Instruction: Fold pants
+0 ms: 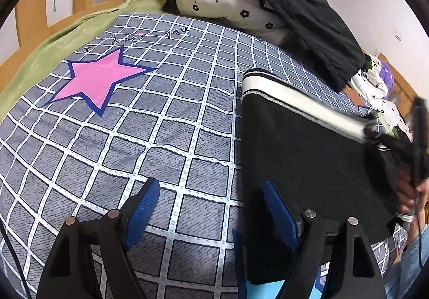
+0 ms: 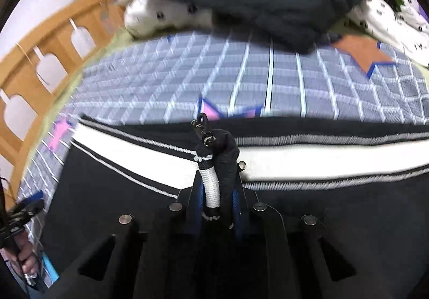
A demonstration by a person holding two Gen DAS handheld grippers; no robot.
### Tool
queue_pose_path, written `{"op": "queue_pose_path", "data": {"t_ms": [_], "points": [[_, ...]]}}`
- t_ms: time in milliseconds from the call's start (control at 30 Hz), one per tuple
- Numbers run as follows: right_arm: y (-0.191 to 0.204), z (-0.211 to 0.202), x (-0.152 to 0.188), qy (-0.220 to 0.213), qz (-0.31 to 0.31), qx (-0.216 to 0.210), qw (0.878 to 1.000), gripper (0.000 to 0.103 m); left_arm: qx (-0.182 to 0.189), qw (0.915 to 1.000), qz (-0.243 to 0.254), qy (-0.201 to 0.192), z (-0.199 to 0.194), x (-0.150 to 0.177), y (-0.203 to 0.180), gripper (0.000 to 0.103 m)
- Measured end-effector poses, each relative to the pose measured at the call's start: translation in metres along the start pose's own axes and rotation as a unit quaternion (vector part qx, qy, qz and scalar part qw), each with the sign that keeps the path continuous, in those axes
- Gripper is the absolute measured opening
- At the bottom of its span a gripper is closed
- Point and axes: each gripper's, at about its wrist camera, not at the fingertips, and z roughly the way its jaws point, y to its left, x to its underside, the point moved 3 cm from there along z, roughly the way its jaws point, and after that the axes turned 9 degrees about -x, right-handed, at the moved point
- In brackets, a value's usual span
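— What did the bedding look like?

— A grey bedsheet point(image 1: 166, 138) with a white grid and a pink star point(image 1: 99, 79), flat across the bed beside a wooden rail point(image 2: 40, 58). A floral quilt point(image 1: 222, 4) lay bunched at the far end.

— And the pants?

— The black pants point(image 1: 308, 165) were soft knit with a white side stripe, lying folded on the sheet at the near edge.

— The grippers?

— The left gripper point(image 1: 211, 205) was spread wide, its ribbed blue pads holding nothing. The right gripper point(image 2: 217, 191) was clamped on bunched pants fabric.
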Motion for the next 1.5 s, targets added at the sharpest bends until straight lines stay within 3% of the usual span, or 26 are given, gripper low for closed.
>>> {"op": "queue_pose_path", "data": {"t_ms": [67, 100, 167, 233, 400, 533, 600, 667, 733, 800, 933, 1000, 1100, 1167, 1267, 1400, 1500], "points": [[0.006, -0.019, -0.008, -0.045, -0.009, -0.020, 0.999, 0.017, 0.005, 1.0000, 0.000, 0.000, 0.001, 0.001, -0.002, 0.078], [0.007, -0.018, -0.008, -0.042, -0.018, -0.009, 0.999, 0.018, 0.007, 1.0000, 0.003, 0.002, 0.001, 0.001, -0.004, 0.078], [0.005, 0.007, -0.002, 0.001, -0.029, 0.038, 0.999, 0.028, 0.003, 0.9998, 0.021, 0.004, 0.003, 0.003, -0.012, 0.078], [-0.001, 0.032, 0.013, 0.052, -0.026, 0.066, 0.996, 0.031, -0.011, 0.9991, 0.040, -0.007, 0.000, 0.005, -0.018, 0.078], [0.014, -0.026, 0.013, -0.020, -0.027, 0.079, 0.996, 0.033, -0.002, 0.9955, 0.081, -0.049, -0.025, 0.007, -0.034, 0.078], [0.033, -0.063, 0.045, -0.036, -0.057, 0.076, 0.995, 0.043, -0.012, 0.9946, 0.103, -0.006, -0.011, 0.023, -0.045, 0.079], [0.039, -0.056, 0.071, -0.001, -0.070, 0.091, 0.993, 0.044, -0.011, 0.9961, 0.087, 0.009, -0.001, 0.034, -0.044, 0.079], [0.034, -0.032, 0.099, 0.062, -0.078, 0.125, 0.987, 0.043, -0.002, 0.9972, 0.073, 0.014, -0.003, 0.033, -0.041, 0.080], [0.035, -0.034, 0.106, 0.032, -0.086, 0.133, 0.987, 0.044, 0.024, 0.9975, 0.061, 0.027, -0.005, 0.028, -0.038, 0.078], [0.032, -0.043, 0.104, 0.036, -0.070, 0.121, 0.990, 0.045, 0.038, 0.9978, 0.047, 0.028, -0.009, 0.025, -0.033, 0.078], [0.014, -0.077, 0.099, 0.012, 0.001, 0.100, 0.995, 0.045, 0.031, 0.9988, 0.039, -0.001, -0.023, 0.018, -0.024, 0.078], [0.009, -0.104, 0.098, -0.012, 0.005, 0.133, 0.991, 0.045, 0.042, 0.9983, 0.040, -0.006, -0.027, 0.012, -0.023, 0.078], [-0.010, -0.151, 0.099, -0.055, 0.021, 0.166, 0.984, 0.057, 0.057, 0.9972, 0.047, -0.007, -0.028, -0.001, -0.023, 0.078], [-0.035, -0.182, 0.104, -0.076, 0.042, 0.193, 0.977, 0.066, 0.042, 0.9975, 0.058, -0.001, -0.024, -0.010, -0.026, 0.078], [-0.075, -0.212, 0.116, -0.088, 0.071, 0.227, 0.967, 0.069, 0.057, 0.9970, 0.052, 0.003, -0.013, -0.018, -0.026, 0.077], [-0.132, -0.215, 0.136, -0.084, 0.151, 0.203, 0.964, 0.069, 0.078, 0.9945, 0.066, 0.024, 0.009, -0.021, -0.032, 0.077], [-0.155, -0.201, 0.143, -0.091, 0.174, 0.181, 0.964, 0.069, 0.096, 0.9917, 0.072, 0.046, 0.026, -0.021, -0.035, 0.077]]}}
